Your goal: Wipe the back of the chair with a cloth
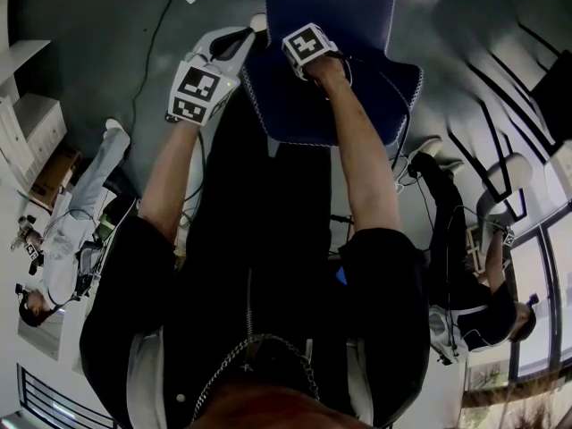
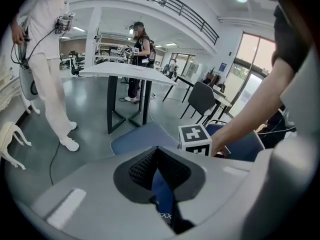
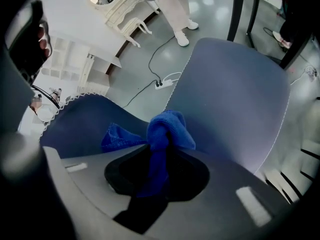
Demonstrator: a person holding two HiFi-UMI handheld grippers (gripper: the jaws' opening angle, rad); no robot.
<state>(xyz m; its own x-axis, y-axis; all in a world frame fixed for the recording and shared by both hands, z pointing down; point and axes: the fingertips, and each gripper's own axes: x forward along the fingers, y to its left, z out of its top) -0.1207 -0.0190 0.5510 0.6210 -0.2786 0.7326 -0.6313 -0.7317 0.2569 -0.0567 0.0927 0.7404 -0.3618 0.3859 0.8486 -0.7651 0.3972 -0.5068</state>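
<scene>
Where the person stands over it with both arms stretched forward, the task's thing is one chair in blue upholstery.

- Chair back [image 1: 357, 105]: dark blue and curved, its edge trimmed in white zigzag stitching. It is the part nearest the person.
- Seat [image 3: 235, 99]: a paler blue-grey and smooth, with the same white stitching along its rim. It lies beyond the chair back.
- Cloth [image 3: 167, 129]: bright blue with a soft pile. It is bunched into a knot-like lump, and one corner fans out to the left. It sits at the top edge of the chair back, on the side facing the seat.
- Right hand-held gripper [image 3: 159, 166]: jaws closed on the cloth, a tail of which runs down between the pads. Its marker cube [image 2: 195, 139] shows just above the chair in the left gripper view.
- Left hand-held gripper [image 2: 159, 171]: jaws narrow, pinching a strip of dark blue upholstery with white stitching, the edge of the chair back. In the head view it is at the back's left corner, near the right one.
- Floor [image 3: 145, 59]: grey and glossy.
- Power strip [image 3: 167, 82]: white, on the floor beyond the chair, with a dark cable leading off.
- Table [image 2: 125, 71]: white top on dark legs, standing past the seat.
- Person in white clothes [image 2: 45, 59]: standing to the left of the table.
</scene>
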